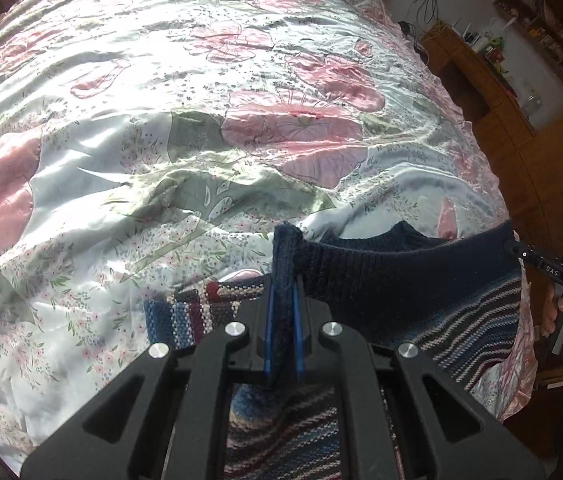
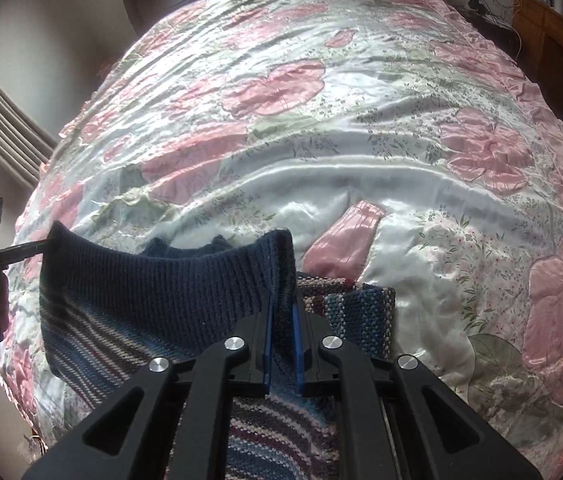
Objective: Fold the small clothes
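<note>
Holding soft, floppy knitted sweater point(image 2: 153, 292) by its ribbed navy edge, left gripper point(image 1: 283, 300) and right gripper point(image 2: 281, 312) clenched on both ends, above bed point(image 2: 321, 160).

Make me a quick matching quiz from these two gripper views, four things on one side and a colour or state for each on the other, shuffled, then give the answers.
Things:
1. sweater
2. bedspread
3. left gripper
4. wooden desk

Descriptions:
A. shiny, with pink flowers
B. navy ribbed band above striped knit
C. stands beside the bed, cluttered with small items
D. shut on a navy knit edge

Pairs: 1-B, 2-A, 3-D, 4-C
</note>
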Demonstrator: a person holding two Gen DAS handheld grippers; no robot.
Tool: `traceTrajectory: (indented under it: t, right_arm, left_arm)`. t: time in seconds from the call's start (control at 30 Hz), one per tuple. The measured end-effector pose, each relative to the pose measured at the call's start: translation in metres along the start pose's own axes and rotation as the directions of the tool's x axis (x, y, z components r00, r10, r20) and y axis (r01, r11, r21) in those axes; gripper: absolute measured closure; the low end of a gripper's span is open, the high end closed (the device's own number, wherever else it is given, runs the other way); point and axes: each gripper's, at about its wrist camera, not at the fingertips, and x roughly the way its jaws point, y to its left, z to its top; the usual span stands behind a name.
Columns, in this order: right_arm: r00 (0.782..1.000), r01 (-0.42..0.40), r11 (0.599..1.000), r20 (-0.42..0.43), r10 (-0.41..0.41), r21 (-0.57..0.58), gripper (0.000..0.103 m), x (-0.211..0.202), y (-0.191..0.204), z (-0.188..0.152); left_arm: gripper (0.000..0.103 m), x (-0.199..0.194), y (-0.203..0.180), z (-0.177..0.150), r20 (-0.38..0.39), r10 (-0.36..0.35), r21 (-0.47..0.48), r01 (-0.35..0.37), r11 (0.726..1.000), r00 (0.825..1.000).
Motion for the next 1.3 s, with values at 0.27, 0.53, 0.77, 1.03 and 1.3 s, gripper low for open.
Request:
traceTrajectory:
  t: [0.27, 0.53, 0.77, 1.03, 1.3]
  right_arm:
    - [0.997, 0.066, 0.998, -0.041, -0.066, 0.006, 0.095, 0.03, -0.005, 0.007]
    - [0.998, 0.048, 0.999, 0.029, -0.049, 0.021, 0.095, 0.014, 0.0, 0.042]
    - [0.991, 0.129, 0.991, -0.052, -0.126, 0.041, 0.095, 0.072, -0.007, 0.032]
    - [0.991, 0.131, 0.989, 0.001, -0.131, 0.074, 0.095, 0.069, -0.009, 0.047]
    - [0.99, 0.139, 0.984, -0.026, -0.137, 0.113, 0.095, 0.089, -0.02, 0.042]
  left_arm:
    - [0.097, 0.044, 0.022, -0.003, -0.053, 0.05, -0.052, -0.053, 0.997, 0.997]
    - [0.097, 0.006, 0.01, 0.039, 0.019, 0.09, -0.003, -0.09, 0.996, 0.996]
    - [0.097, 0.07, 0.03, 0.022, -0.078, 0.144, -0.031, -0.147, 0.989, 0.987]
    - [0.097, 0.07, 0.033, 0.032, -0.041, 0.141, -0.048, -0.143, 0.988, 0.989]
    - [0.097, 0.083, 0.041, 0.032, -0.061, 0.152, -0.067, -0.156, 0.985, 0.987]
